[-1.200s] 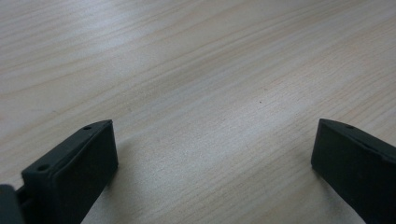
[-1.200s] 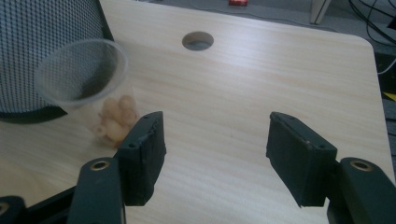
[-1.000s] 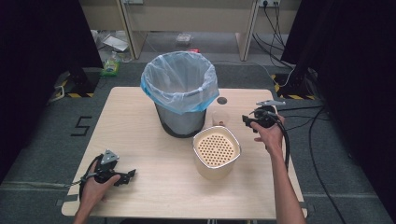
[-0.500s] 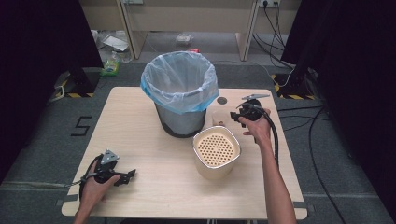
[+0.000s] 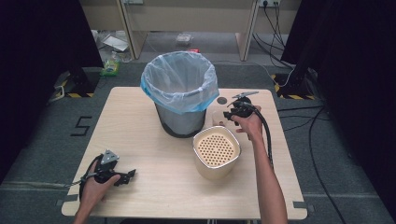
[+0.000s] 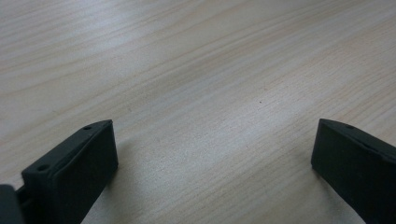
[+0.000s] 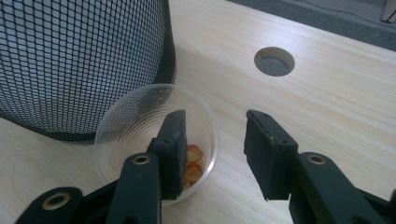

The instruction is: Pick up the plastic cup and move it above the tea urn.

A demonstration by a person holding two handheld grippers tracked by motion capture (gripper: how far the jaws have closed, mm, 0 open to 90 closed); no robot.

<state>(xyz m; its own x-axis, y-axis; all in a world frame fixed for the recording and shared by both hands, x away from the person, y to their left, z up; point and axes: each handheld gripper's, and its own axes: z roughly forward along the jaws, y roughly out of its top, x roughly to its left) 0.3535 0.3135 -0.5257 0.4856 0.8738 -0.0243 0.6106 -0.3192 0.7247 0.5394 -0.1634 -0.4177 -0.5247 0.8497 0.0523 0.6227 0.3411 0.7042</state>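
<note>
Closing right gripper (image 7: 212,154) over rim of clear plastic cup (image 7: 140,126), one jaw inside, one outside, jaws narrowing, wall not yet pinched | cup on surface (image 5: 140,116) beside mesh bin (image 7: 79,60), few orange bits inside | light, thin, crushable: pinch rim gently | left gripper (image 6: 210,163) apart, idle, resting low

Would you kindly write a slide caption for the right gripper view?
Right tongs straddle the rim of a clear plastic cup holding orange pieces, beside the mesh bin; jaws closing, not yet gripping.
</note>
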